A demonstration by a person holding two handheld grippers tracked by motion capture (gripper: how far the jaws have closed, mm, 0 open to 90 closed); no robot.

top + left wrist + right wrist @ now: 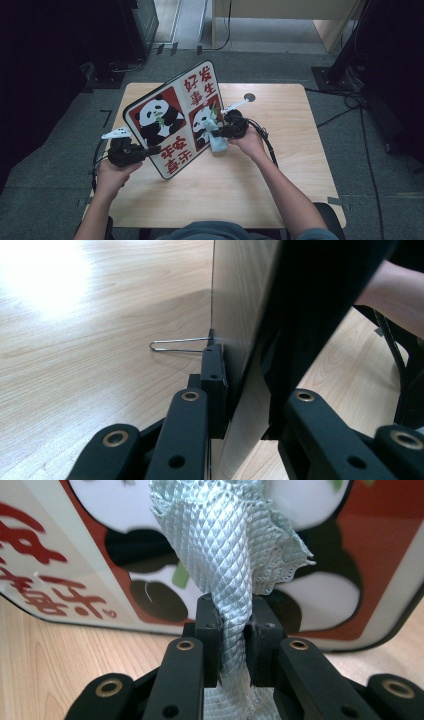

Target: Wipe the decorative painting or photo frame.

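**Panda board held on edge, cloth pressed to its face**

The panda board (172, 120) stands tilted on its lower edge near the middle of the tabletop (280, 175), its printed face turned toward the person. The face is split into panels: two red ones with black-and-white pandas and two pale ones with red characters. In the right gripper view the same red panel and panda fill the background, with the board's rounded dark rim resting on the wood.

A pale blue-green cloth (235, 555) with a quilted diamond weave lies against the right-hand panda panel. The right hand-held gripper (234, 645) is clamped on this cloth: its two black jaws pinch a bunched strip of the fabric, which fans out above them against the board. In the high view the cloth (218, 140) hangs just below that gripper, reaching down to the tabletop at the board's right edge.

The left hand-held gripper (245, 390) is clamped on the board's left edge, one jaw against the plain back and the other on the printed front. Beside it, in the left gripper view, a thin wire stand (177, 344) projects from the board's back and lies along the tabletop.

The person's forearms come in from the near edge, and a cable (267, 142) trails from the right hand-held gripper across the wood.
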